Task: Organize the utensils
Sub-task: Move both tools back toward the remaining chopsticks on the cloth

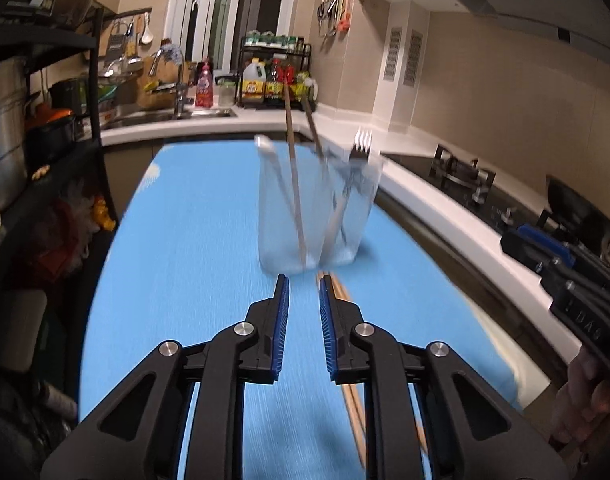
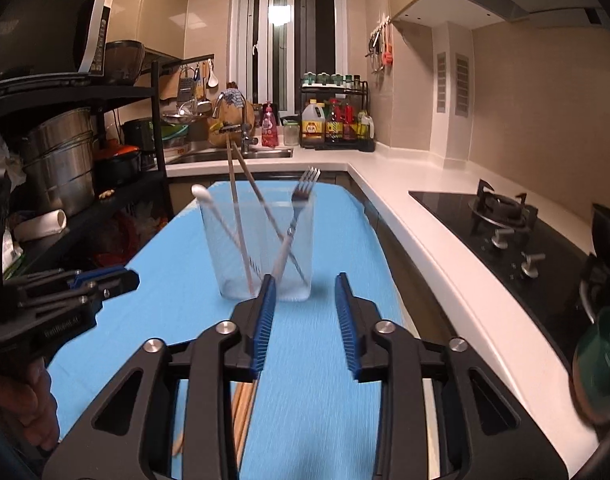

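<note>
A clear glass cup (image 1: 317, 216) stands on the blue table (image 1: 193, 216); it also shows in the right wrist view (image 2: 261, 248). It holds a fork (image 1: 361, 148), two chopsticks (image 1: 295, 184) and a white spoon (image 2: 203, 194). More wooden chopsticks (image 1: 351, 396) lie flat on the table under my left gripper (image 1: 303, 280), which is open and empty just short of the cup. My right gripper (image 2: 305, 280) is open and empty near the cup's base. The loose chopsticks (image 2: 245, 404) lie below its left finger.
A white counter (image 2: 425, 216) with a gas hob (image 2: 501, 216) runs along the right. A sink (image 2: 233, 156) and a bottle rack (image 2: 337, 120) stand at the back. A black shelf with pots (image 2: 61, 168) stands left. A green cup (image 2: 601, 364) sits at the right edge.
</note>
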Available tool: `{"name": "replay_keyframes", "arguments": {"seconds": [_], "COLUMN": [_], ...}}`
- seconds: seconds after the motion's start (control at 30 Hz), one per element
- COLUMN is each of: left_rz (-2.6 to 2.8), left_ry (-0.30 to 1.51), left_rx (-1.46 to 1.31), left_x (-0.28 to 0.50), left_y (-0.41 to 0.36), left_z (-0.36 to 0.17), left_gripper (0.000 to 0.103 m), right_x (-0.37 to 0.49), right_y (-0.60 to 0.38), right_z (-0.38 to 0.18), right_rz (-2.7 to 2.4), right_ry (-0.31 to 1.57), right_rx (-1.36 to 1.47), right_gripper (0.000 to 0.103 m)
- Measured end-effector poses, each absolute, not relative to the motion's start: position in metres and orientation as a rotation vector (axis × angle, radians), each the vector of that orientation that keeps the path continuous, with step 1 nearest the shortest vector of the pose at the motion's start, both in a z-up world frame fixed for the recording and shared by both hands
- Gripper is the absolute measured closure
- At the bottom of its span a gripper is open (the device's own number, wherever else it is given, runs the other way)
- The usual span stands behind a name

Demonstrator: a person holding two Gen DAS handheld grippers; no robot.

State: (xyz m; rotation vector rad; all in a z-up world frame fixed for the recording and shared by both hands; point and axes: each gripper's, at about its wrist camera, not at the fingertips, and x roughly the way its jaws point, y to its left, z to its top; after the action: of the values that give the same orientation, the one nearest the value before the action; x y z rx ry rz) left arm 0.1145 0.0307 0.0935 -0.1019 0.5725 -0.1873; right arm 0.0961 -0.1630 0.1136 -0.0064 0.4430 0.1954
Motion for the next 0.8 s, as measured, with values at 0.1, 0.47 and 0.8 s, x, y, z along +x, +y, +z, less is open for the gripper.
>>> {"name": "replay_keyframes", "arguments": {"seconds": [0.1,0.47,0.8], "left_rz": [-0.176,-0.107,-0.142], "left_ry": [0.597,0.579,0.591], "left_rx": [-0.101,-0.135,-0.147], "left_x": [0.099,0.033,0.033], "left_y": [0.025,0.012,0.006], "left_z": [0.069,0.006,-0.004], "left_gripper": [0.088,0.088,0.088], "right_x": [0.083,0.042,0.047], "right_y": [-0.167,-0.139,-0.133], "right_z": [0.092,0.02,-0.005], "right_rz": [0.203,0.308,0.31], "right_ry": [0.476,0.62,0.708], "right_rx": [0.029,0.023,0.007], "right_gripper": [0.091,0.093,0.09]}}
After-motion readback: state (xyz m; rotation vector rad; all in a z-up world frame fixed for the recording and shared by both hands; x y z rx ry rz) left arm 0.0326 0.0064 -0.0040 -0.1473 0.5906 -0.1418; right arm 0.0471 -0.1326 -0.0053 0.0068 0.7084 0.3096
